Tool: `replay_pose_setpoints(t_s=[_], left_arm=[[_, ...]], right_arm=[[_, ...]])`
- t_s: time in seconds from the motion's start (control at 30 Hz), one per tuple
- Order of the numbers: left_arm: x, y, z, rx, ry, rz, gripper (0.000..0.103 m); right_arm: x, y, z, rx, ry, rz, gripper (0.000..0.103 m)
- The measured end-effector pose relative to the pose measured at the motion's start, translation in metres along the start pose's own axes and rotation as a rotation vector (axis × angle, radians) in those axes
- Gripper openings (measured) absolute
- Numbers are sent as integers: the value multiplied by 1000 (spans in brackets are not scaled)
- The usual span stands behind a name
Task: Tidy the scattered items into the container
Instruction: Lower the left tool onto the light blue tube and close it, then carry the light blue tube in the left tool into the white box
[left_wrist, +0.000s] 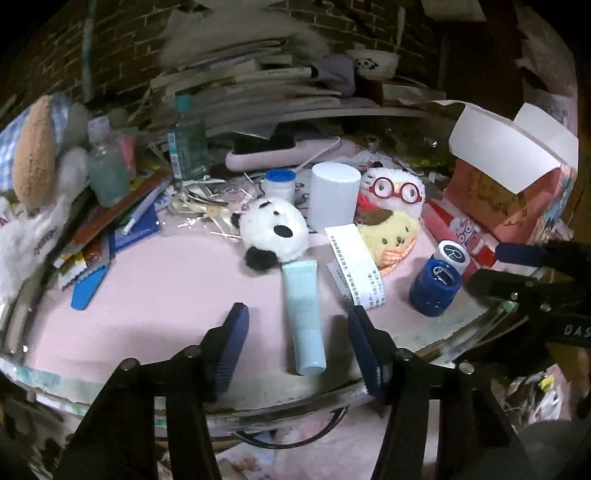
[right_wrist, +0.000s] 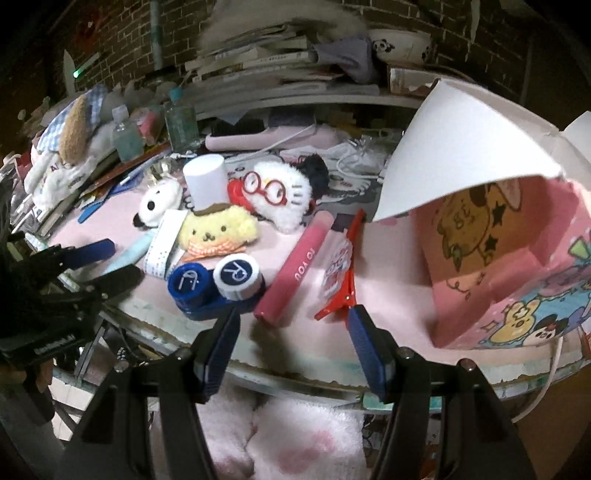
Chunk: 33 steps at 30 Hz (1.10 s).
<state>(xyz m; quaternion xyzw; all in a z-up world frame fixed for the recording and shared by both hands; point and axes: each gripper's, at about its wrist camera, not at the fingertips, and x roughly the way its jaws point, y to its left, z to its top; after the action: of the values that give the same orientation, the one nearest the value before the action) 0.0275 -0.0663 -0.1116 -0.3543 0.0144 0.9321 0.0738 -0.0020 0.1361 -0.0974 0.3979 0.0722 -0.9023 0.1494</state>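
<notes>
**Tube pickup: closing squarely before the lift**

Jaws of the left gripper (left_wrist: 297, 343) stood apart on either side of the pale blue plastic squeeze tube (left_wrist: 304, 314), which lay flat on the pink worktop (left_wrist: 155, 288) with its cap end toward the camera. Neither pad visibly touched the tube; a gap showed on both sides. The far end of the tube lay against the black-and-white panda plush (left_wrist: 273, 230), and a white printed paper slip (left_wrist: 354, 266) lay just right of the tube.

A good grasp here probably meant settling the pads level with the tube's body, centring it between them, then closing on its sides rather than on the cap, since a soft tube can squirt out of a skewed pinch. Lifting straight up before any sideways travel would likely spare the panda plush and the paper slip from being dragged along.

The right gripper (right_wrist: 293, 339) held nothing, its jaws parted over the worktop's near edge, just short of the pink cylindrical stick (right_wrist: 295, 269) and the red hair clip (right_wrist: 341, 280). The pink cartoon-printed cardboard box (right_wrist: 517, 266), flaps open, sat to the right of that stick and seemed the destination. The blue twin-cap lens case (right_wrist: 214, 282) lay left of the stick, so a sweep that way risked knocking it.
</notes>
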Motion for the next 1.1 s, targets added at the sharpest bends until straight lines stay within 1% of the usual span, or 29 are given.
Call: replay_pose_setpoints(t_s=[0.07, 0.13, 0.2, 0.23, 0.53, 0.63, 0.77, 0.87, 0.93, 1.1], left_arm=[[-1, 0, -1, 4, -4, 6, 39], [-1, 0, -1, 4, -3, -1, 24], [-2, -1, -1, 12, -3, -8, 16], [-2, -2, -1, 20, -4, -7, 14], [-2, -6, 0, 55, -10, 17, 12], [-2, -3, 3, 46, -11, 32, 12], [-7, 4, 8, 22, -34, 22, 12], [-12, 9, 14, 16, -47, 31, 12], [-17, 11, 19, 8, -59, 21, 12], [-34, 8, 37, 12, -108, -33, 12]], right_arm=[[0, 0, 0, 4, -1, 4, 58], [1, 0, 0, 8, 4, 6, 58], [1, 0, 0, 11, 5, 7, 58], [1, 0, 0, 11, 5, 8, 58], [0, 0, 0, 22, -4, 9, 58], [-1, 0, 0, 25, -7, 9, 58], [-2, -1, 0, 30, -13, 8, 58], [-2, -2, 1, 34, -15, 8, 58], [-2, -3, 1, 35, -17, 5, 58], [3, -4, 2, 42, -19, 1, 58]])
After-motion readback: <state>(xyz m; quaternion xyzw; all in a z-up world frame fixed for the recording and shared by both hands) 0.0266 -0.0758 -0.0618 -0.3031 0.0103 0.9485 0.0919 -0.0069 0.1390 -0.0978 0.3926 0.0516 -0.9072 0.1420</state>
